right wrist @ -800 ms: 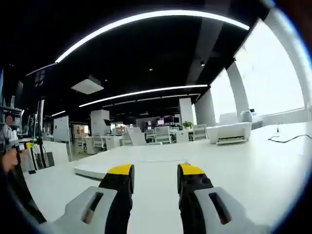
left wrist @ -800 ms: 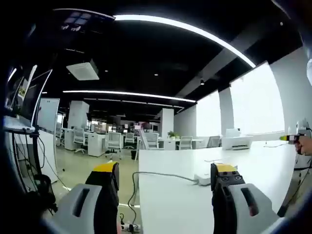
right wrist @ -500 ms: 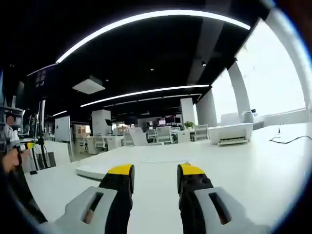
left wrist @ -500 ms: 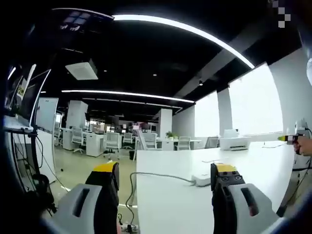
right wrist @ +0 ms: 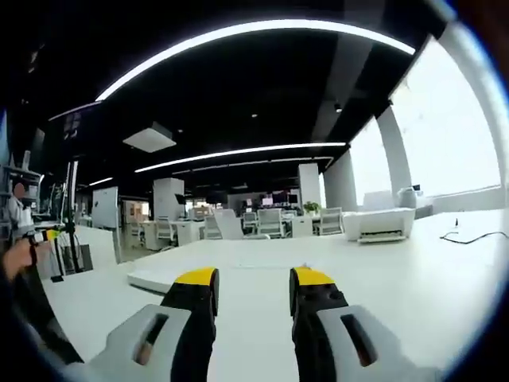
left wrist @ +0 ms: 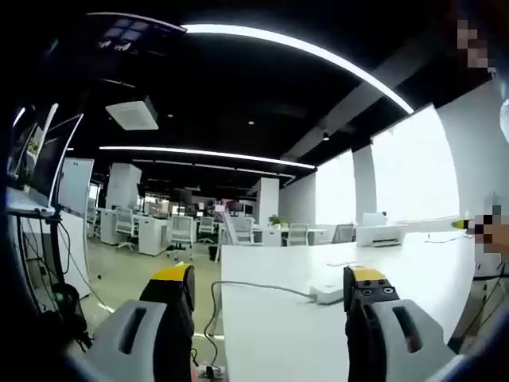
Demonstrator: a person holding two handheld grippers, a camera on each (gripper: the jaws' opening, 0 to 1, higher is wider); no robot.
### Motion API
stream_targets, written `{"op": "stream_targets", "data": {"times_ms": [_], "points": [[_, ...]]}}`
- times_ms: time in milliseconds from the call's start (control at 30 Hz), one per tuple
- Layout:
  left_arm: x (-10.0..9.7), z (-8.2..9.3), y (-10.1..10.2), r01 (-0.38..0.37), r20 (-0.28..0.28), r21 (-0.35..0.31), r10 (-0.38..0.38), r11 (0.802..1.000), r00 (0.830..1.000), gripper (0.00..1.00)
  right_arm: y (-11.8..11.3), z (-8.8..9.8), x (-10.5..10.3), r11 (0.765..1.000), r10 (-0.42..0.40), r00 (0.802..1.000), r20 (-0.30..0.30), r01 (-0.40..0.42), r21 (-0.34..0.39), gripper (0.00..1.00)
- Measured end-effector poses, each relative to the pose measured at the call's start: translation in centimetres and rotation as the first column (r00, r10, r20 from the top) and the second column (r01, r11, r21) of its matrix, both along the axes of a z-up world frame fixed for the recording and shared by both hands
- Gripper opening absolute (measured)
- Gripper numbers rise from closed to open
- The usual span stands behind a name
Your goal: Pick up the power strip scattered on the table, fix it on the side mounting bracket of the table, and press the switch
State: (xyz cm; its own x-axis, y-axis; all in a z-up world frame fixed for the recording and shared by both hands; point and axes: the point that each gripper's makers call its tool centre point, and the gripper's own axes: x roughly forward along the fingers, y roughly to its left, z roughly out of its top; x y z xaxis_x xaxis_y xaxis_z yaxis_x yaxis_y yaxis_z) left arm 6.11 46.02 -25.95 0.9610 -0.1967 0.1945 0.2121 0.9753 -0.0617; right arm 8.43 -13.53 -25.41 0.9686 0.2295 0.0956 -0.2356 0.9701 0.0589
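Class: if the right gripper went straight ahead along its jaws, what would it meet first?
The right gripper is open and holds nothing. Straight ahead lies bare white table; the power strip sits left of that line. The way looks free, though depth is unclear.

Long white table (left wrist: 318, 334) running from 6 toward 1 o'clock in the left gripper view. White power strip (left wrist: 326, 294) flat near the middle, its grey cable (left wrist: 254, 285) trailing toward 9 o'clock and off the edge. White printer (left wrist: 382, 234) far off at 2 o'clock. In the right gripper view, thin dark cord (right wrist: 469, 236) at 3 o'clock on the tabletop.
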Motion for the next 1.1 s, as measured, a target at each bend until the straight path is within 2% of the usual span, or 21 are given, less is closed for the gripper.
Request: {"op": "stream_targets", "data": {"times_ms": [233, 700, 1100], "points": [[0.16, -0.35, -0.43, 0.011, -0.013, 0.007, -0.011, 1.000, 1.000, 0.80, -0.09, -0.39, 0.13, 1.000, 0.004, 1.000, 0.000, -0.004, 0.008, 0.32], [-0.40, 0.06, 0.03, 0.008, 0.006, -0.009, -0.008, 1.000, 1.000, 0.80, -0.12, 0.02, 0.29, 1.000, 0.014, 1.000, 0.011, -0.015, 0.004, 0.32], [-0.62, 0.17, 0.10, 0.008, 0.010, -0.013, -0.008, 1.000, 1.000, 0.80, 0.39, -0.52, 0.28, 0.998, 0.071, 0.997, -0.006, -0.071, -0.002, 0.34]]}}
